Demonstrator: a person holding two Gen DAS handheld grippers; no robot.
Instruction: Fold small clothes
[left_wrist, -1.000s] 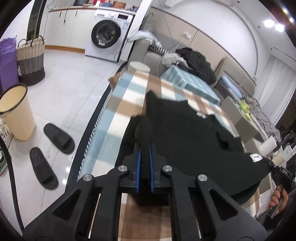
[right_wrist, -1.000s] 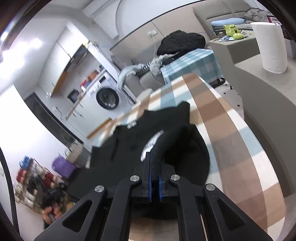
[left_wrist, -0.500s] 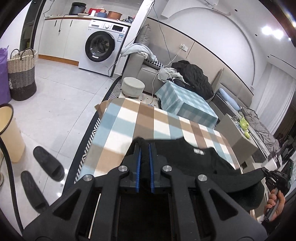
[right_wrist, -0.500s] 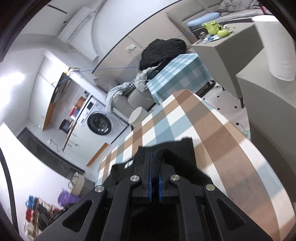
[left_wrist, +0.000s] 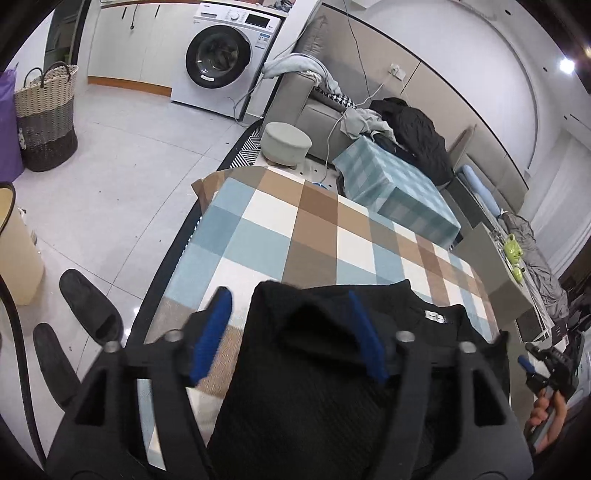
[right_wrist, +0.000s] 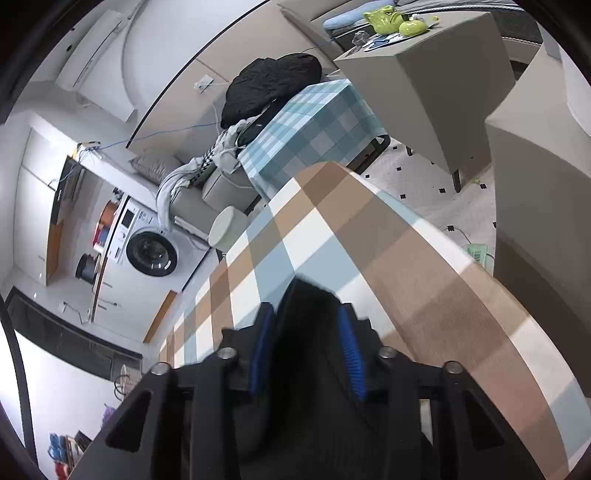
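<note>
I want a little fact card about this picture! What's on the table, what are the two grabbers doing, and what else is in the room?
garment: black top, lying on the table with its white neck label showing
surface: checked tablecloth in blue, brown and white
left hand-held gripper: open, jaws either side of a fabric fold
right hand-held gripper: open, fabric between its jaws
room: washing machine, woven basket, round stool, black slippers
</note>
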